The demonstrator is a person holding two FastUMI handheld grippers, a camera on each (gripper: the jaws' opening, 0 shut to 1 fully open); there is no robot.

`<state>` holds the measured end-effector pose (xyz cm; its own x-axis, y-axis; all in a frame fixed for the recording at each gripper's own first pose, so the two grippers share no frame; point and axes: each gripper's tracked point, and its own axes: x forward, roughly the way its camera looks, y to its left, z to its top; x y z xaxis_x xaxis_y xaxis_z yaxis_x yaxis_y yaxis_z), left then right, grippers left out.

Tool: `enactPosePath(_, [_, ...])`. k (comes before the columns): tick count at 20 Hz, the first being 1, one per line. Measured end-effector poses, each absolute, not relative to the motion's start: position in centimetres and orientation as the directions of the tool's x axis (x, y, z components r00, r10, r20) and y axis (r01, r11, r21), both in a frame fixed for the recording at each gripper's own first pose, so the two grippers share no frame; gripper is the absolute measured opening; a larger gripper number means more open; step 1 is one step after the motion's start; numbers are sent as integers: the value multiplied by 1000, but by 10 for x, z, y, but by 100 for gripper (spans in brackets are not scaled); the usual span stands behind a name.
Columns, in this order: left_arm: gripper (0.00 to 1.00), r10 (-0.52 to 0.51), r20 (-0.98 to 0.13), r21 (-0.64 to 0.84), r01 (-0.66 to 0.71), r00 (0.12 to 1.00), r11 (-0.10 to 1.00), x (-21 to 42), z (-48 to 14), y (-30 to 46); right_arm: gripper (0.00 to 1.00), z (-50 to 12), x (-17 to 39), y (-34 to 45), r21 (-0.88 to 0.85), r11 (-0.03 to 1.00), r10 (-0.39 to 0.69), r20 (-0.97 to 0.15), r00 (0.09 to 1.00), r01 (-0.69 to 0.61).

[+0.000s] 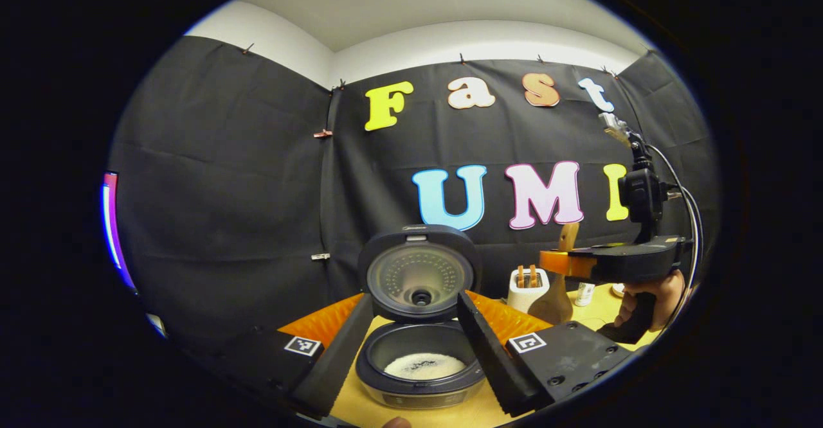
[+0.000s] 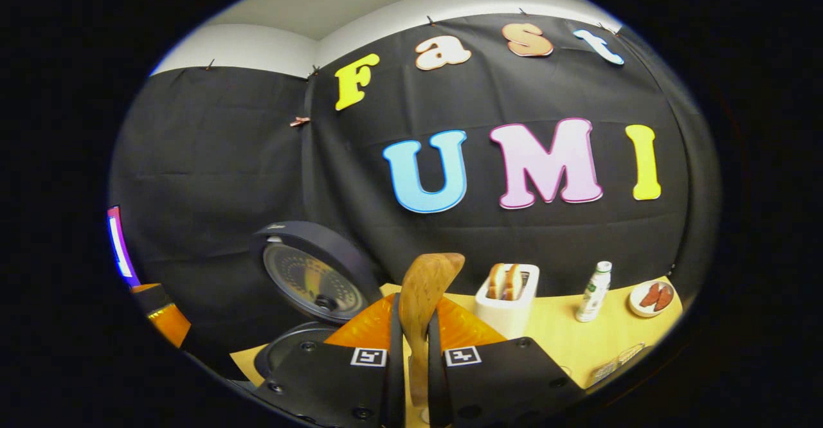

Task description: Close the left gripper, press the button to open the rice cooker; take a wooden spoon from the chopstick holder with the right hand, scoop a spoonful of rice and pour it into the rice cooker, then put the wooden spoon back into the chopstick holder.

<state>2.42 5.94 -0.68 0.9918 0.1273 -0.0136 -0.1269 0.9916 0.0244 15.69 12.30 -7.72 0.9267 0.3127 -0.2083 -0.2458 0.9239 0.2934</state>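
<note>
Currently, step in hand: the rice cooker (image 1: 419, 325) stands open with white rice in its pot, and the wooden spoon (image 2: 421, 299) is pinched in the right gripper (image 2: 415, 357); judging from this, the pour looks done and the spoon's return to the chopstick holder is what remains.
Right gripper grip: in the right gripper view both fingers press on the spoon's handle from either side, with the handle rising upright between them.
Spoon's long axis: near vertical; in the left gripper view the spoon (image 1: 558, 286) hangs bowl down from the right gripper (image 1: 582, 264), handle tip up.
Spoon's place: above the yellow table (image 2: 566, 338), to the right of the cooker and just in front of the white toaster (image 1: 527, 288).
Left gripper (image 1: 418, 351): fingers spread wide, one on each side of the cooker's pot, gripping nothing.
Nearer hand: the right one already holds the spoon, so the return falls to it; the left sits low by the cooker.
Chopstick holder: I cannot tell where it stands from these pictures.
Left gripper view adds: the rice in the pot, the raised lid (image 1: 419, 272) and the hand (image 1: 652, 299) on the right gripper's grip.
Right gripper view adds: a small white bottle (image 2: 593, 291) and a small plate (image 2: 652, 297) of reddish food, well apart from the spoon.
</note>
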Motion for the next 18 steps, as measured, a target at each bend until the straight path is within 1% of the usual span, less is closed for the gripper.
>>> enactPosePath(6, [90,68,-16,23,-68,998,997,41,-5,11,18,-91,156,0,276,959,140,-253,957,-67])
enactPosePath(10, [90,91,-19,30,-91,996,995,48,-2,0,18,-105,150,-77,234,972,39,-283,958,30])
enactPosePath(14, [90,111,-12,32,-110,994,993,55,3,-14,18,-125,144,-136,202,974,-30,-317,948,98])
enactPosePath(18, [90,117,-15,50,-116,993,992,55,5,-29,18,-153,137,-168,183,974,-59,-364,929,133])
